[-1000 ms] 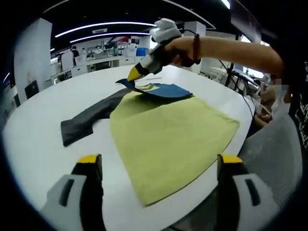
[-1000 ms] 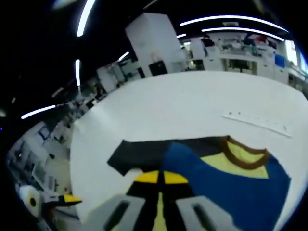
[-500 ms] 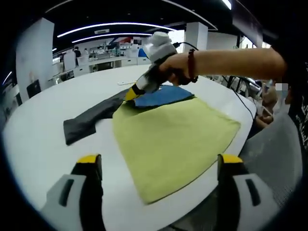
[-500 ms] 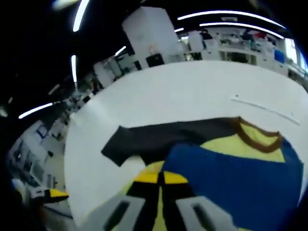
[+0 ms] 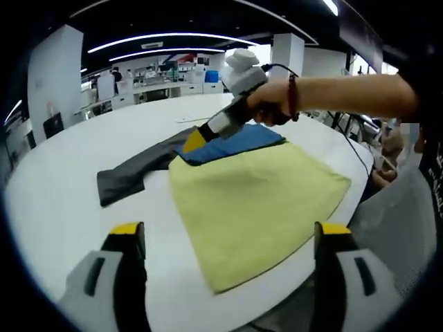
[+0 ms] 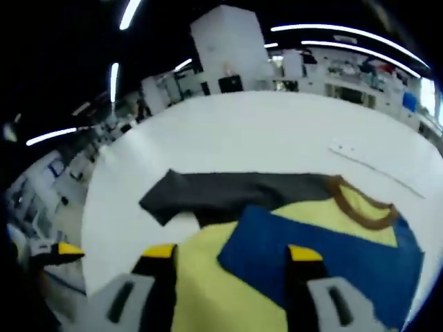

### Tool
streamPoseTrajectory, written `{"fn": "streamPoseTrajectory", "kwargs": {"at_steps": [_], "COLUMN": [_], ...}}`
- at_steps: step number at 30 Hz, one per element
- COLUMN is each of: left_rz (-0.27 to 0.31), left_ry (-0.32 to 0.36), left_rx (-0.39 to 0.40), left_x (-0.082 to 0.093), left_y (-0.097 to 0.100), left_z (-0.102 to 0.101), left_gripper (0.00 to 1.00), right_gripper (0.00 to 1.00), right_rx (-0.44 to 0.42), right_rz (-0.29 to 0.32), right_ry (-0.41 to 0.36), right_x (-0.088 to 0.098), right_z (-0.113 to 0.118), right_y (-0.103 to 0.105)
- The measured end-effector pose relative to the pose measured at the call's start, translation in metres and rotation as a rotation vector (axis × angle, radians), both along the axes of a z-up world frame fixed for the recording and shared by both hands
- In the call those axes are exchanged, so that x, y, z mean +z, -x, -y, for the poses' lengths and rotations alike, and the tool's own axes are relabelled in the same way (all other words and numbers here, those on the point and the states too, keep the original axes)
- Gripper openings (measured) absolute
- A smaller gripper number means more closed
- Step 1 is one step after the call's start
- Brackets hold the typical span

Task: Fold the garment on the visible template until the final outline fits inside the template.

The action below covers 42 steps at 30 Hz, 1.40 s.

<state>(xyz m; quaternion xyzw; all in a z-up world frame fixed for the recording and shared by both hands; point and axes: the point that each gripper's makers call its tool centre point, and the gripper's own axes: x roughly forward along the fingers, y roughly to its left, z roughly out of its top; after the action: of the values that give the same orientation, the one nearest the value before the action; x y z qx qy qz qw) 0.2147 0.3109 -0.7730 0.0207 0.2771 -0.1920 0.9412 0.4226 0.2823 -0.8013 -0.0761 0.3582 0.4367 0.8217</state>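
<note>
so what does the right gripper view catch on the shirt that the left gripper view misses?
Right gripper view: the brown collar at the neckline, and a thin white strip lying on the table beyond it. Left gripper view: the garment's wide yellow-green body reaching the near table edge, with the person's hand holding the right gripper over the fold. Both: the blue sleeve folded onto the yellow, the dark grey sleeve spread out, the white table.

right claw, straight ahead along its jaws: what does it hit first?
Probably the folded-over blue sleeve lying on the yellow T-shirt. The right claw is open, its jaws straddling the blue sleeve's corner, which lies right in front of the tips. Depth is unclear; beyond it lie the dark grey sleeve and the white table.
</note>
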Motion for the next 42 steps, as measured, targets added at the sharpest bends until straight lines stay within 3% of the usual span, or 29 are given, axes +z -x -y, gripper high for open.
{"fn": "streamPoseTrajectory", "kwargs": {"at_steps": [5,8,12,21,34,37,42], "left_rz": [0.007,0.008,0.014,0.02,0.018,0.021,0.024], "left_ry": [0.001,-0.004,-0.001,-0.02,-0.027,-0.03,-0.033], "left_rx": [0.009,0.011,0.011,-0.002,0.003,0.008,0.021], "left_x": [0.001,-0.001,-0.004,0.001,0.008,0.011,0.012], "left_y": [-0.002,-0.002,-0.005,-0.008,-0.011,-0.012,-0.015], "left_z": [-0.004,-0.008,-0.018,-0.013,-0.014,-0.014,-0.021], "left_gripper": [0.99,0.99,0.99,0.99,0.99,0.99,0.99], "right_gripper": [0.94,0.98,0.99,0.99,0.87,0.81,0.63], "right_rx": [-0.011,-0.014,-0.037,-0.1,-0.161,-0.169,-0.186], "right_rz": [0.031,0.031,0.023,0.045,0.071,0.085,0.116], "right_ry": [0.028,0.044,0.053,0.064,0.048,0.042,0.055], "right_x": [-0.002,-0.003,-0.004,-0.001,0.003,0.002,-0.003], "right_z": [0.02,0.038,0.061,0.115,0.181,0.199,0.223], "right_y": [-0.008,-0.011,-0.012,-0.018,-0.013,-0.011,-0.013]}}
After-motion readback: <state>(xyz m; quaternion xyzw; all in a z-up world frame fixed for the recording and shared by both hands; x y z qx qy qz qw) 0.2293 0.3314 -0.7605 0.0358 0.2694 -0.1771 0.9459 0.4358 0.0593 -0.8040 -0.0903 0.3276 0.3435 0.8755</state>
